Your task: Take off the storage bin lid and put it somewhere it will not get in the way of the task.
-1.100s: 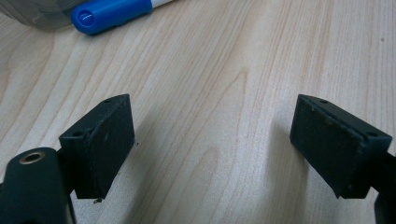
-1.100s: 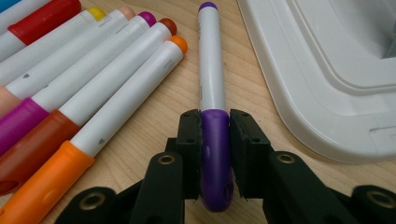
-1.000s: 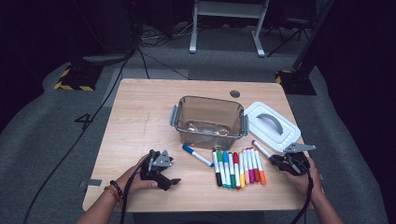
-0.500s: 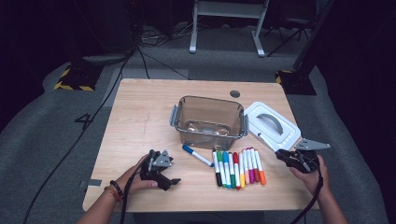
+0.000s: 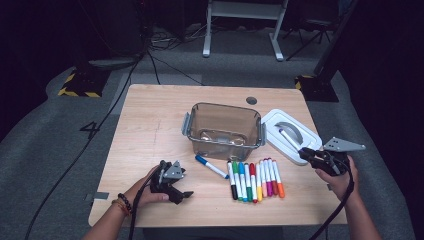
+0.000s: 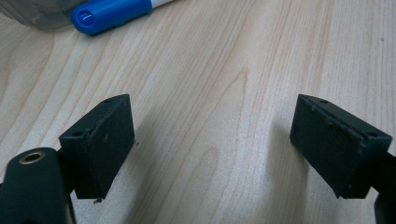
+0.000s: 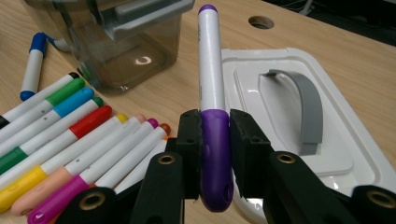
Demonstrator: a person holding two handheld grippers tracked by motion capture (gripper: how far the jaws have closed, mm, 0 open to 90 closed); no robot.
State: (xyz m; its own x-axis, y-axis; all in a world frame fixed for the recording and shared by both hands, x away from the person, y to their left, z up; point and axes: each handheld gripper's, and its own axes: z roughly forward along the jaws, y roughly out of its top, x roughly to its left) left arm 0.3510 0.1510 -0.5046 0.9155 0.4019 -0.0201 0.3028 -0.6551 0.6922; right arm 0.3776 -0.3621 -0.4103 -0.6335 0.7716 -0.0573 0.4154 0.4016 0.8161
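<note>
The right gripper (image 7: pixel 215 140) clamps the cap end of a purple marker (image 7: pixel 211 88); its smooth white cylindrical barrel rises from between the black matte pads. Beyond the jaws lies a glossy white plastic lid (image 7: pixel 299 116) with 1 curved grey handle. To their left stand 1 smoky translucent rectangular container (image 7: pixel 116 42) and a row of 9 markers (image 5: pixel 255 177). 1 blue marker (image 5: pixel 211 166) lies apart from the row. The left gripper (image 6: pixel 212 149) rests with jaws wide apart and nothing between them, over the pale wood-grain table (image 5: pixel 150 125). Grey carpet surrounds the table in the dark room.
</note>
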